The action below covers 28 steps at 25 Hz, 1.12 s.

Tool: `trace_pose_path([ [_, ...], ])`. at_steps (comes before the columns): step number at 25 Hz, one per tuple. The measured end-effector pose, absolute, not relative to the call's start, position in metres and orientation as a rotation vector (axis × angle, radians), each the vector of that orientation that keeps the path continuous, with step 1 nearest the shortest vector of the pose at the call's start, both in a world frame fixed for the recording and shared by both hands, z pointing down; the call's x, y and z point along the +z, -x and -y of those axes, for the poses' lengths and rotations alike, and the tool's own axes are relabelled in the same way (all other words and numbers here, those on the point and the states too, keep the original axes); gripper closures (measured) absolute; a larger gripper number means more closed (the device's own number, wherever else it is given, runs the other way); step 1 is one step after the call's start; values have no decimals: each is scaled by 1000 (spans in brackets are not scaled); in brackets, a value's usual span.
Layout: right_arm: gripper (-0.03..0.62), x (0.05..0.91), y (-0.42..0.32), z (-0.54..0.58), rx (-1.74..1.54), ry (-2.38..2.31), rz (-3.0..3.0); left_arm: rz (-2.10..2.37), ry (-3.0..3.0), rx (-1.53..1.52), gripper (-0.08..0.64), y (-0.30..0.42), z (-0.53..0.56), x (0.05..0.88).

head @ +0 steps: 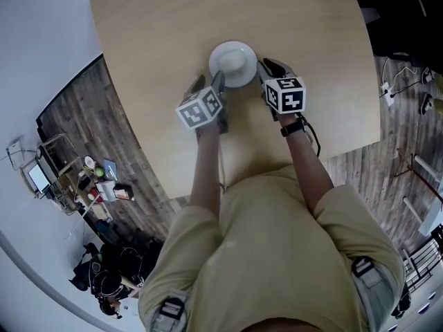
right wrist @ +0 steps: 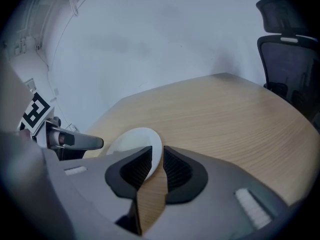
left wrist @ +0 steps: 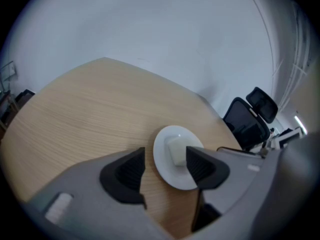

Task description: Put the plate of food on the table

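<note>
A white plate (head: 233,62) rests on the light wooden table (head: 159,40), and on it lies a pale block of food (left wrist: 176,149). My left gripper (head: 208,85) sits at the plate's near left rim. Its jaws stand wide open in the left gripper view (left wrist: 165,166), with the plate (left wrist: 167,136) between and beyond them and nothing pressed. My right gripper (head: 270,68) is at the plate's right rim. In the right gripper view its jaws (right wrist: 156,164) stand narrow, with the plate's edge (right wrist: 132,141) caught between the pads.
A black office chair (left wrist: 250,116) (right wrist: 292,64) stands past the table's far right side. The table edge runs close in front of the person's body (head: 277,241). Clutter (head: 97,178) and cables (head: 387,88) lie on the dark wood floor.
</note>
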State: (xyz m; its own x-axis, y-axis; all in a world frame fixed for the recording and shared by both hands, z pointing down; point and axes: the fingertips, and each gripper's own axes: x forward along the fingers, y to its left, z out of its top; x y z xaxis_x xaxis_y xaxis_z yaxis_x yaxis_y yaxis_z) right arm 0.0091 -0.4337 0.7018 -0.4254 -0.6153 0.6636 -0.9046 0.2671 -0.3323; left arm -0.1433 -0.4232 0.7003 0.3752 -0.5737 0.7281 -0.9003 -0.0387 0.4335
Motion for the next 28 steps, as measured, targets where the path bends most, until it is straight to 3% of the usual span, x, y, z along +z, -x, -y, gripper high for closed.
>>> trace_pose_path([
  [17,569,549,16,334,453,-1448,2478,1650,-2156,423,454,157,323,574],
  [23,581,524,25,280,347,-1463,2528,1684,-2246,402,546,157,265,552],
  [28,597,507,31,245,268,-1479,2563,1687,-2308,305,558,155,233,531],
])
